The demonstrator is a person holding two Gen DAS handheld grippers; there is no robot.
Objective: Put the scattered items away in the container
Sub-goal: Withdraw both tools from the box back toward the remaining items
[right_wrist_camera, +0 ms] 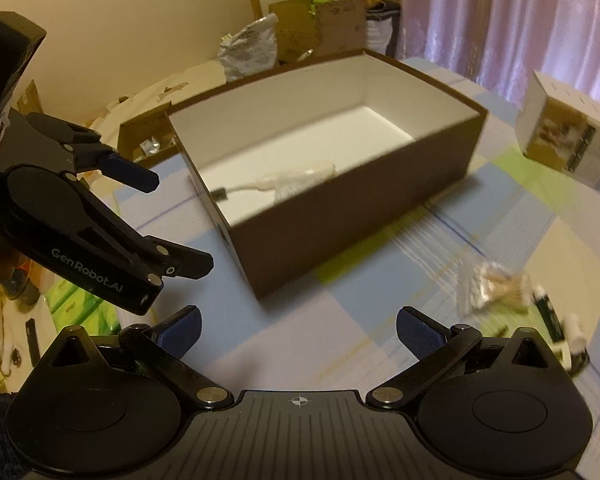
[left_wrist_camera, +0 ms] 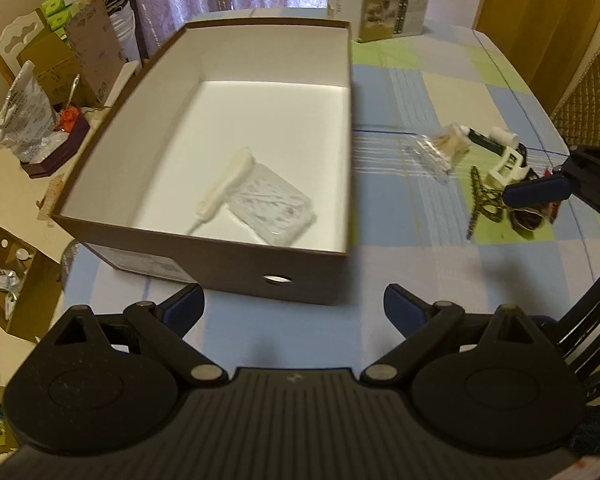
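Lettering reading "GenRobot.AI" runs along the black body of the left gripper, seen at 9 o'clock in the right wrist view; print on the white carton at 1 o'clock on the counter is too blurred to read. The brown box, white inside, stands open at the middle of the checked counter cloth. On its floor lie a white brush-like tool and, touching it at 3 o'clock, a clear plastic packet. Outside the box, at 3 o'clock, a scattered cluster rests on the cloth: a clear bag of pale sticks, a dark green tube, a white item and a dark braided cord. The right gripper hangs over this cluster, its fingers spread wide with nothing between them. The left gripper's fingers are likewise spread and empty, near the box's front wall. Cardboard boxes, bags and a chair crowd the counter's edges.
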